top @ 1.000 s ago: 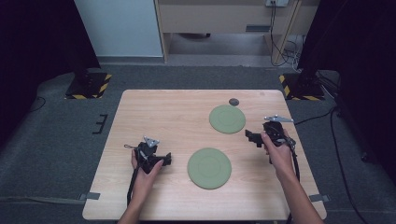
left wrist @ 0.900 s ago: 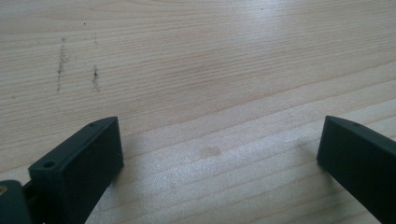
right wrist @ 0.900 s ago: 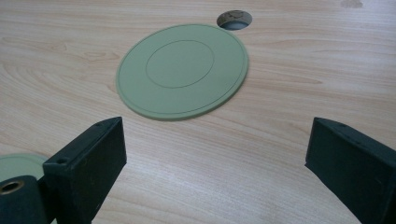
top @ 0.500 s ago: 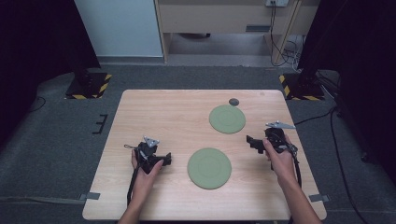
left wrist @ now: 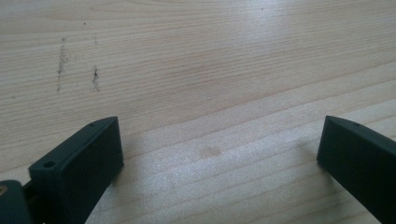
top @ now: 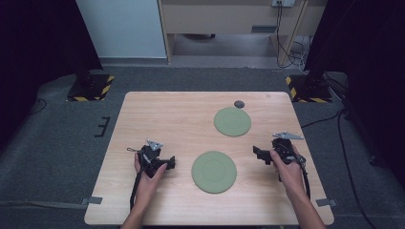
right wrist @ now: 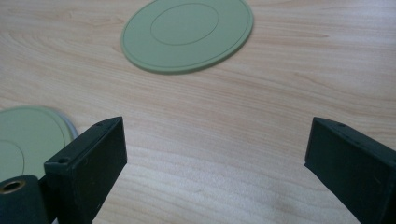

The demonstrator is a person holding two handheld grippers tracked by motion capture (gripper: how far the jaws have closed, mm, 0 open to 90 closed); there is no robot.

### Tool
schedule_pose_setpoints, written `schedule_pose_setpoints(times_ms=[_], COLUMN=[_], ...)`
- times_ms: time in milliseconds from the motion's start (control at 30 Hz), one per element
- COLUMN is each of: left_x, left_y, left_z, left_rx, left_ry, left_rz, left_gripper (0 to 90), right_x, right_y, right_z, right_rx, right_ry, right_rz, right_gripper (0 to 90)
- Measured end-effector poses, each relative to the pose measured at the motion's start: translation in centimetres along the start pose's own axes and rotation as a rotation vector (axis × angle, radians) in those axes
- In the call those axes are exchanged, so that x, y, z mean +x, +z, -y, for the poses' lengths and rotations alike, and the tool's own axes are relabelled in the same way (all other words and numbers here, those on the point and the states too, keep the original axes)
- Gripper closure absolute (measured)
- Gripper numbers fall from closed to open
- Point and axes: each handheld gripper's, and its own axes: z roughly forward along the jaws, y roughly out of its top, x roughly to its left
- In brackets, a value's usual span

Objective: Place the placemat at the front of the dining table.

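On the desk (top: 143, 109), two flat green discs lie apart: the near disc (top: 214, 171) sits between the claws, the far disc (top: 232, 121) toward the back. The right claw (top: 258, 152) stands nearest the near disc, jaws wide apart, empty; the left claw (top: 169, 162) likewise gapes over bare wood.

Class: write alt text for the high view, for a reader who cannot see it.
A person holds a hand-held gripper in each hand over a wooden table: left gripper, right gripper. Between them lies a green disc; a second disc and a small dark object lie farther back.
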Motion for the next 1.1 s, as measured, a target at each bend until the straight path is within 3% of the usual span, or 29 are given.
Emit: schedule_pose_setpoints(times_ms=[500, 733, 1100], left_x=[0.0, 0.0, 0.0], left_y=[0.0, 0.0, 0.0], left_z=[0.0, 0.0, 0.0], left_rx=[0.000, 0.000, 0.000], left_ry=[0.000, 0.000, 0.000], left_rz=[0.000, 0.000, 0.000], left_gripper=[0.0, 0.0, 0.0], right_x=[0.8, 1.3, 2.2], right_y=[-0.5, -0.5, 0.9], right_z=[2.5, 3.5, 4.7], right_rx=[0.023, 0.029, 0.051], right_ry=[-0.048, -0.045, -0.066], right_rz=[-0.001, -0.002, 0.066], right_gripper=[5.9, 6.0, 5.5])
